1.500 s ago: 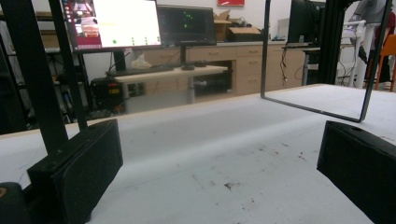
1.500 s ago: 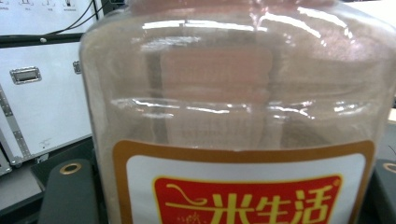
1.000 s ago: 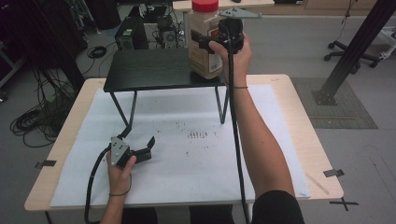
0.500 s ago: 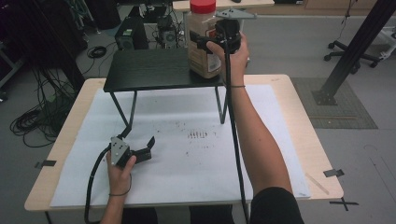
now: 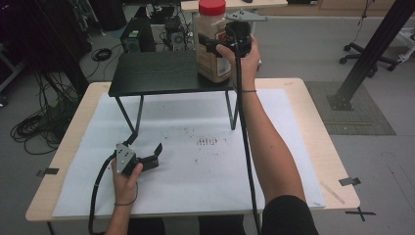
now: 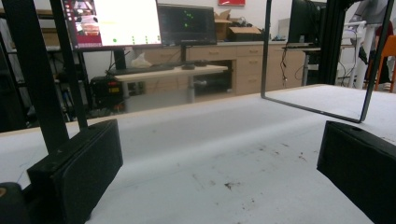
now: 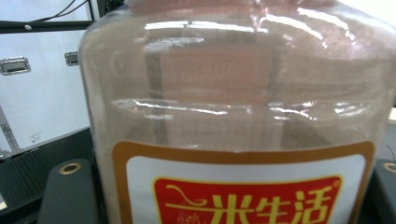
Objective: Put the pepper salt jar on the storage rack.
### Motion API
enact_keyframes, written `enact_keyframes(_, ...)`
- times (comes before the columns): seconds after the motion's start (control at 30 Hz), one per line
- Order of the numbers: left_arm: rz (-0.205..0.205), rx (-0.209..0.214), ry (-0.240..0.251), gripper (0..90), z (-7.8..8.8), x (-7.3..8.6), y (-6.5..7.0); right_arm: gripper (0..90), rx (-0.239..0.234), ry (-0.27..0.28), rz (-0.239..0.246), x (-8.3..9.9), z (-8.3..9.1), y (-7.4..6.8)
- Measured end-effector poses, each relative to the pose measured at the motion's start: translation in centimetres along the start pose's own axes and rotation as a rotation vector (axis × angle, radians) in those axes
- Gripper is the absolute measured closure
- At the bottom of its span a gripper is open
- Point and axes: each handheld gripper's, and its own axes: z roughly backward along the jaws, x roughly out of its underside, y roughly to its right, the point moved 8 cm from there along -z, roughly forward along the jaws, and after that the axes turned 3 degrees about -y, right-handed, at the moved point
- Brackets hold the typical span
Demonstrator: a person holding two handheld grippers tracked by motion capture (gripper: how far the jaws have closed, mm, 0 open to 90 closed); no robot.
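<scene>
Jar (image 5: 211, 41) first: it is a tall clear plastic tub with a red lid, filled with pale brownish powder or grain, standing upright at the near right corner of the black shelf (image 5: 156, 73) that straddles the back of your worktop (image 5: 293, 93). Your right gripper (image 5: 220, 46) has it by the side, jaws closed firmly on the body just under the shoulder, your hand wrapped behind.

Judging progress, the grasp looks done, but the jar's base seems to sit on the shelf, so lifting it off and setting it wherever it is going are both left. From above I can't quite tell whether the base has already cleared the surface.

On the label (image 7: 243, 191) you can read 3 yellow characters, 米生活, on a red panel inside a brown-bordered white field; anything below is cut off.

Further out, your left gripper (image 5: 147, 159) rests low on the white paper sheet (image 5: 195, 181) covering the worktop, jaws wide apart with nothing between them, well away from the jar. Dark specks (image 5: 208, 142) are scattered mid-sheet. Beyond the worktop stand 2 monitors (image 6: 154, 23) on a desk.
</scene>
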Motion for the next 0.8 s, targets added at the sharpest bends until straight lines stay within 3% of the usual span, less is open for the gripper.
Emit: enact_keyframes(0.8, -0.004, -0.001, 0.001, 0.3, 0.01, 0.0, 0.03, 24.1, 0.002, 0.026, 0.008, 0.46, 0.57, -0.11)
